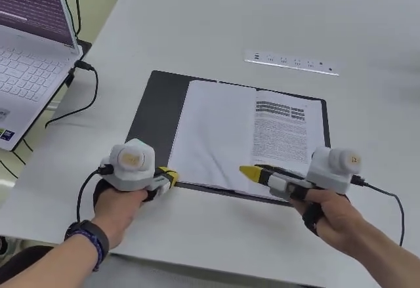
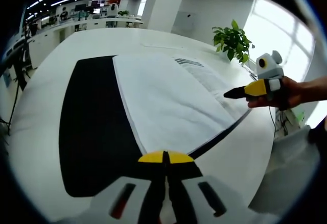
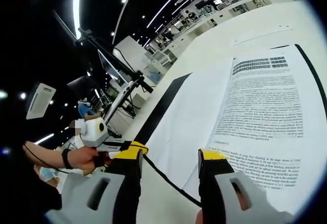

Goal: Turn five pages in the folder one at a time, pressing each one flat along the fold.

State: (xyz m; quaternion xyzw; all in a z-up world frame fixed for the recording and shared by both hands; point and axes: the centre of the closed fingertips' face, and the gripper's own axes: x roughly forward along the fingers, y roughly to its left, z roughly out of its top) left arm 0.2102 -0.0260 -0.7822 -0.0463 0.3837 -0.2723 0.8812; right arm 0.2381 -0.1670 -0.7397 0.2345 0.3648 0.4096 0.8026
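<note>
On the white table [image 1: 197, 12] the black folder [image 1: 154, 104] lies open, printed page [image 1: 282, 130] at 3 o'clock of the fold. Right gripper [image 1: 252, 172], fingers wide near that page's 7 o'clock corner, should pinch one sheet only; left gripper [image 1: 167, 178], fingers together and empty, sits at the folder's 7 o'clock edge.

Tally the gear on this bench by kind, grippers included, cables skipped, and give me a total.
Grippers: 2, the left gripper and the right gripper
Folder: 1
Laptop: 1
Socket strip: 1
Total: 5
</note>
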